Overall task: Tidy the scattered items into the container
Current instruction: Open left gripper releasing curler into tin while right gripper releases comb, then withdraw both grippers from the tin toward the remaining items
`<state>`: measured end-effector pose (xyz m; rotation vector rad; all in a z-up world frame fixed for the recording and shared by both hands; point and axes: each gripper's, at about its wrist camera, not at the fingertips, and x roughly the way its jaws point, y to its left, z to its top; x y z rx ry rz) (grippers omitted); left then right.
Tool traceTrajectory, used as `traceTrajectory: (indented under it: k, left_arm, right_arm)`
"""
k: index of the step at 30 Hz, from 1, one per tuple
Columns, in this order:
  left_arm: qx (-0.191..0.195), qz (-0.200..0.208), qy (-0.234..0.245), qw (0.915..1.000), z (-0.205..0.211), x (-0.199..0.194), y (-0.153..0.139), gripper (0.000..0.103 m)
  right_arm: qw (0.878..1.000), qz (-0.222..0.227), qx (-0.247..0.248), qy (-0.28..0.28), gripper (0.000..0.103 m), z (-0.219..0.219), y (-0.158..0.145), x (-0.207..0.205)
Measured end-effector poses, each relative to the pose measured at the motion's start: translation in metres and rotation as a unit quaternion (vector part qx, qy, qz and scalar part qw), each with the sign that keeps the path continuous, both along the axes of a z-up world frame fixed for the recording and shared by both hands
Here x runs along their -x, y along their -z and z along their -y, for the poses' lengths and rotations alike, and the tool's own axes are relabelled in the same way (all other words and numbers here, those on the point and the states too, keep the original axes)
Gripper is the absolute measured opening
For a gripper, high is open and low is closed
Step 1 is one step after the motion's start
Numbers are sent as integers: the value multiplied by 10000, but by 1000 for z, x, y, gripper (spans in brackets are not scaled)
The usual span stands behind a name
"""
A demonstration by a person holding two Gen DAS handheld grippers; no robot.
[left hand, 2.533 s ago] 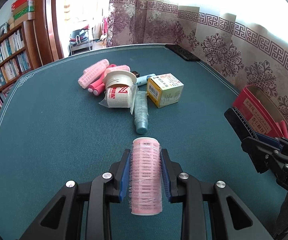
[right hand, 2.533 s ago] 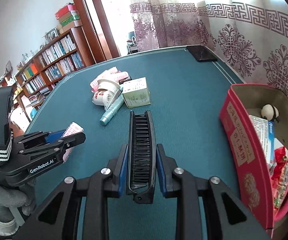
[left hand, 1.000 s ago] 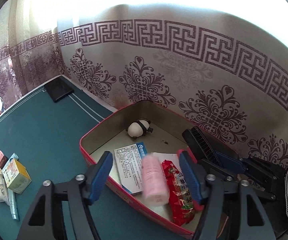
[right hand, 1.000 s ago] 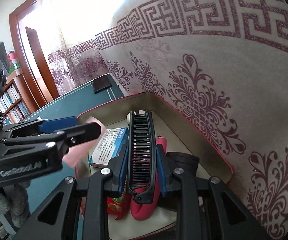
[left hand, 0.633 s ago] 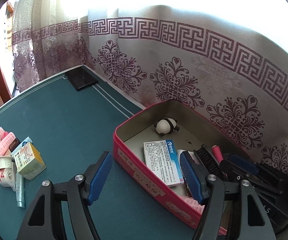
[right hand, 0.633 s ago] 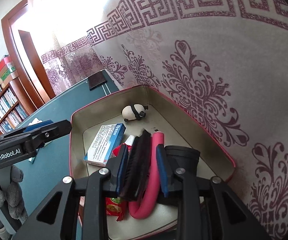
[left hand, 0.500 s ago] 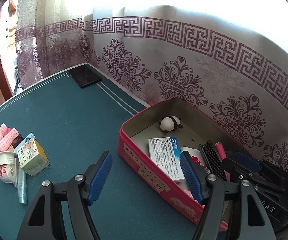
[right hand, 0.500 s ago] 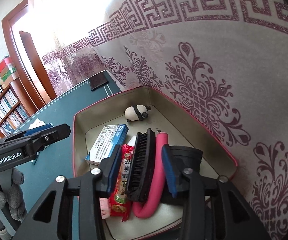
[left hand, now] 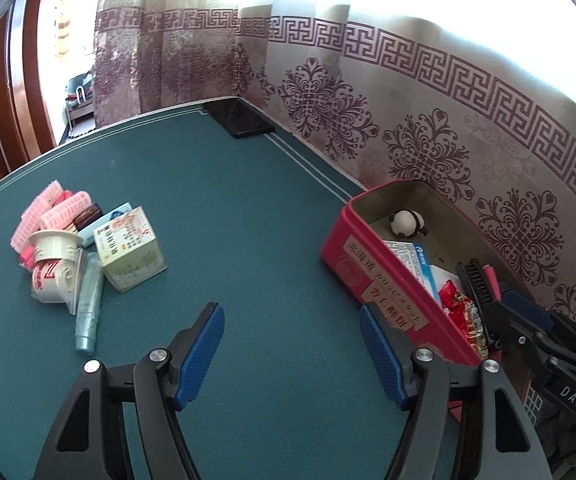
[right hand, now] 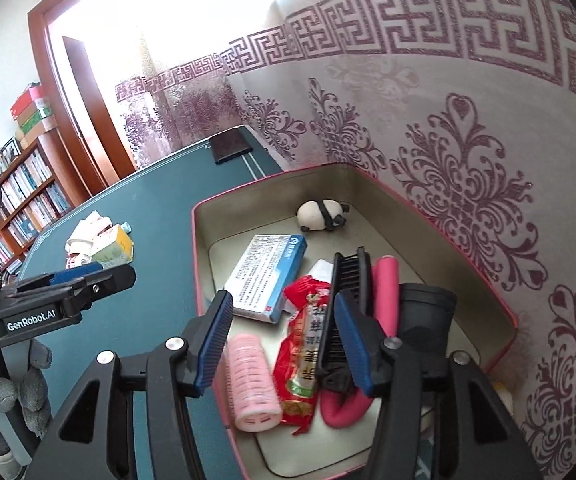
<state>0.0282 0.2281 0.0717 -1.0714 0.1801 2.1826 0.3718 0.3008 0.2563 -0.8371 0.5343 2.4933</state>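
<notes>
My right hand-held gripper [right hand: 283,340] hangs over the red rectangular tin with the plain metal inside [right hand: 197,248], jaws spread wide and holding nothing. Just beyond its tips, low in the right wrist frame, the black folding comb [right hand: 346,308] lies in the tin, long axis running from the bottom of the frame up toward the far wall and leaning slightly right, teeth facing left. It rests on edge against the pink foam roller stick [right hand: 384,296]; I'd say that neighbour is what props it up. At lower centre the pink bristled hair roller [right hand: 249,384] lies flat on the tin floor, parallel to the comb, one open end toward me.

My left hand-held gripper [left hand: 290,354] is open and empty too, over bare green worktop [left hand: 247,208], the tin at centre right of its frame. It faces the heap at left: pink rollers [left hand: 53,212], a pale cardboard box [left hand: 129,248], a pale blue tube [left hand: 89,308] pointing cap-down toward me. My guess is that heap is next.
</notes>
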Motion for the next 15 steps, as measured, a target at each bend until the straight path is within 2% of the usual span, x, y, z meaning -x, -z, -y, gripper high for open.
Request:
traceTrajectory:
  k: [8, 15]
  left_arm:
    - [20, 200, -725, 9972, 58, 22, 15, 72]
    - [8, 283, -1295, 9912, 105, 39, 25, 72]
  right_arm:
    - [9996, -18, -59, -287, 60, 23, -4, 19]
    - [9982, 1, -98, -600, 62, 47, -6, 36]
